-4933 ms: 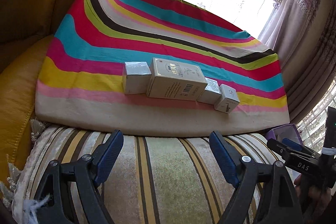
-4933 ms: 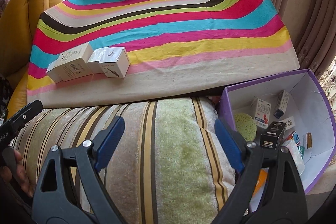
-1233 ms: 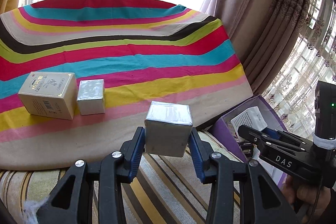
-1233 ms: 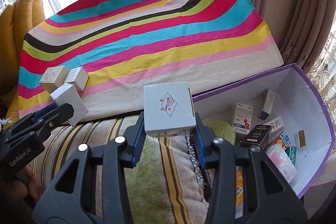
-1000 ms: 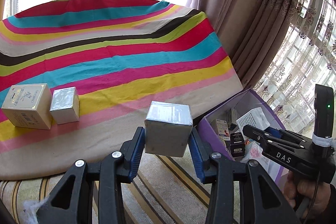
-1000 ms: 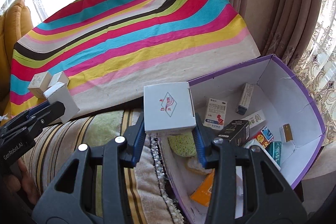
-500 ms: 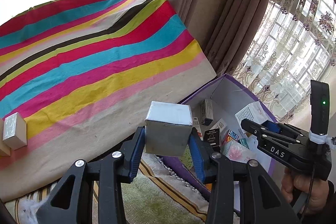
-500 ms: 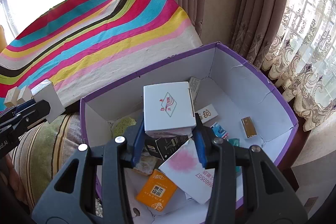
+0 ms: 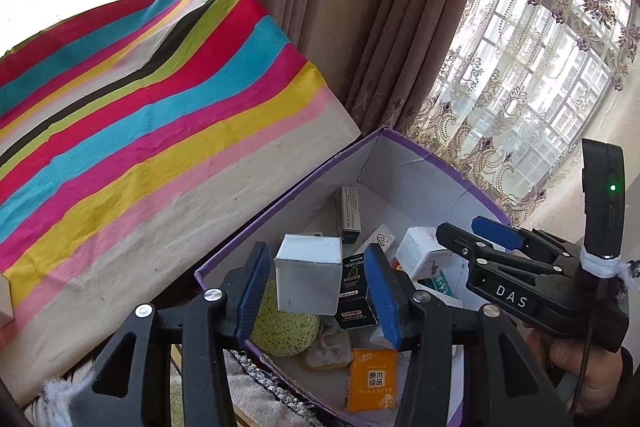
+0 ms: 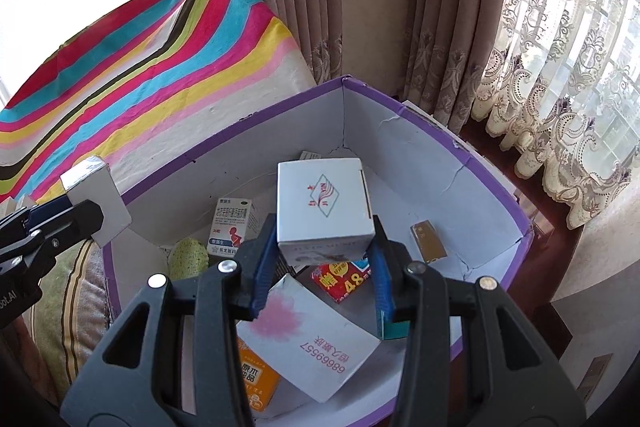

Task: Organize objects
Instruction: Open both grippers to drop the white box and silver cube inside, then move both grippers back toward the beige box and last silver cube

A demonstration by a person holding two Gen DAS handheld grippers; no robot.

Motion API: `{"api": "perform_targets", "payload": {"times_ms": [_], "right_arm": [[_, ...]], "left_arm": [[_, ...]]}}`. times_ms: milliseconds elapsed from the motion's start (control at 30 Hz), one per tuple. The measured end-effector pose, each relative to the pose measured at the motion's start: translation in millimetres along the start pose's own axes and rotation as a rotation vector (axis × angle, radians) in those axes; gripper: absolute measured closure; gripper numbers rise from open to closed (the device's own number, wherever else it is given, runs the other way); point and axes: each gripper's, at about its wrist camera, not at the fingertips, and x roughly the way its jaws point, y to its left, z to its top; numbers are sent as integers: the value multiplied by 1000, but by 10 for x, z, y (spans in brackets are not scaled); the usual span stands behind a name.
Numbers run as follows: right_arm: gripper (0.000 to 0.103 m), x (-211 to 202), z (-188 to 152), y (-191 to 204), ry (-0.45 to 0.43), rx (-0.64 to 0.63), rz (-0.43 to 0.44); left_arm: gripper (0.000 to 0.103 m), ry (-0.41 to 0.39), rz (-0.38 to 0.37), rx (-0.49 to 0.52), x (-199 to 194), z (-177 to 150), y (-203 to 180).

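Observation:
My left gripper (image 9: pixel 317 249) hangs over the near corner of the purple cardboard box (image 9: pixel 280 203). Its jaws are opening. The silver-topped grey box (image 9: pixel 308 275) sits loose between the blue pads with a gap on each side. In the right wrist view that grey box (image 10: pixel 96 195) shows at the left gripper's tip (image 10: pixel 80 213), above the purple box's left wall (image 10: pixel 240 123). My right gripper (image 10: pixel 324 227) is over the middle of the purple box. Its pads still touch the white box with the red logo (image 10: pixel 322 203) as the jaws begin opening. The left wrist view shows this gripper (image 9: pixel 460 227) at the right.
Inside the purple box lie a green sponge (image 9: pixel 284 331), a black carton (image 9: pixel 354 287), an orange packet (image 9: pixel 372 383), a white and pink packet (image 10: pixel 308 339) and other small cartons. The striped cloth (image 9: pixel 160 115) lies to the left. Curtains (image 9: pixel 320 7) hang behind, and a striped cushion (image 10: pixel 76 303) lies near.
Both grippers swung right from the striped cloth to above the purple box, each carrying its box. The left jaws have widened and let go of the grey box.

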Motion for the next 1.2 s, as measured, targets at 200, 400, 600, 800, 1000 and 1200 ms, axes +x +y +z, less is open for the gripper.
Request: {"api": "perform_targets", "payload": {"times_ms": [200,400,600,800,1000,1200], "right_arm": [[36,-3,1,-33,-6,12,14],[35,-9,1,-3,-3,6,27],[34,-55,5,59,-11,-3,48],[34,-83,-14,265,-7,-56,58],[32,-134,-75,482,2,-65,124],[30,-222,-118,762,-3,-113,158]], "left_arm": [[38,-14,5,-37,-44,-21,52],[38,-25,8,-66,-83,-38,111],[38,-35,18,-67,-131,-65,142],[36,-57,23,-118,-279,-153,333],[24,-98,61,-232,-509,-285,697],[22,-133,105,-312,-753,-432,1020]]}}
